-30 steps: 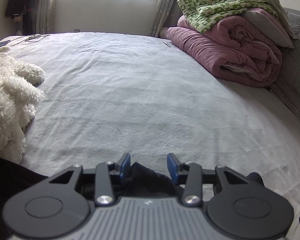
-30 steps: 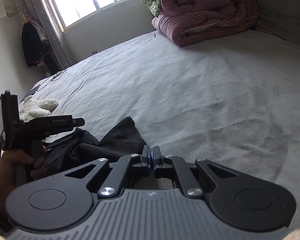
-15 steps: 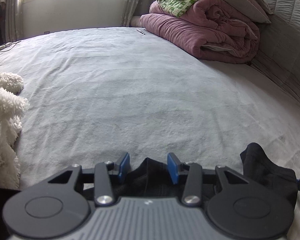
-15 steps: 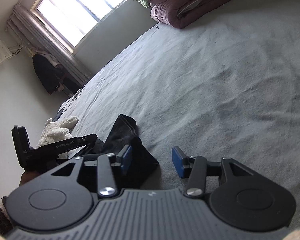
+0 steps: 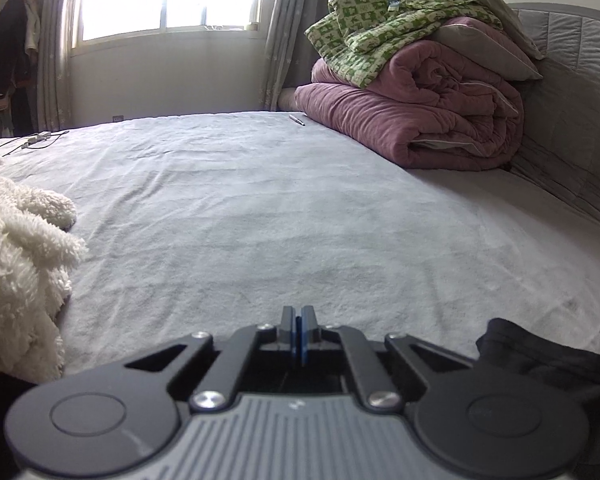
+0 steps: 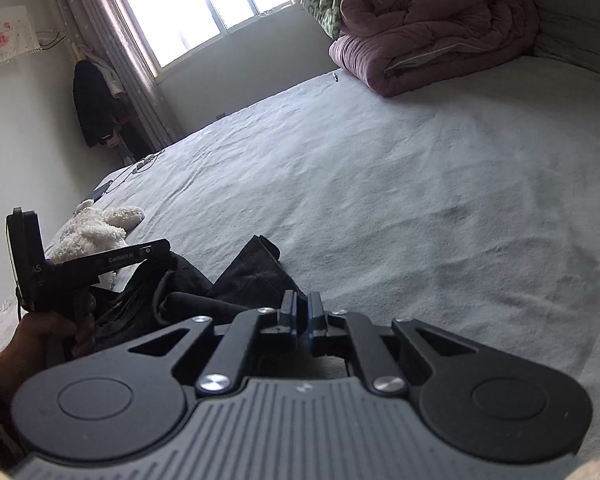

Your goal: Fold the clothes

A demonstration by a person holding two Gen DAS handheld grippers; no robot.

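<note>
Both sets of jaws had snapped together since a second earlier, when the left pair stood apart with dark cloth between them. Now the left gripper [image 5: 299,334] was clenched, its blue pads meeting; whether any cloth was pinched between them could not be told, since the body of the tool hid what lay below. The right gripper [image 6: 301,314] was also clenched, and in its own view the dark garment [image 6: 236,284] ran right up to the pads, so it probably held an edge of the fabric, though the pinch itself was hidden. That garment lay crumpled on the grey bedsheet [image 6: 380,200] at about nine o'clock of the right gripper, between the two tools; from the left wrist a bunched part of it [image 5: 540,360] showed at four o'clock. The person's hand [image 6: 48,332] gripped the left tool's handle at the far left. Folding had, by my judgement, barely started: the cloth was still a heap, with spreading flat and every fold left to do. A white plush toy [image 5: 16,264] sat at nine o'clock, cut off by the frame edge.
</note>
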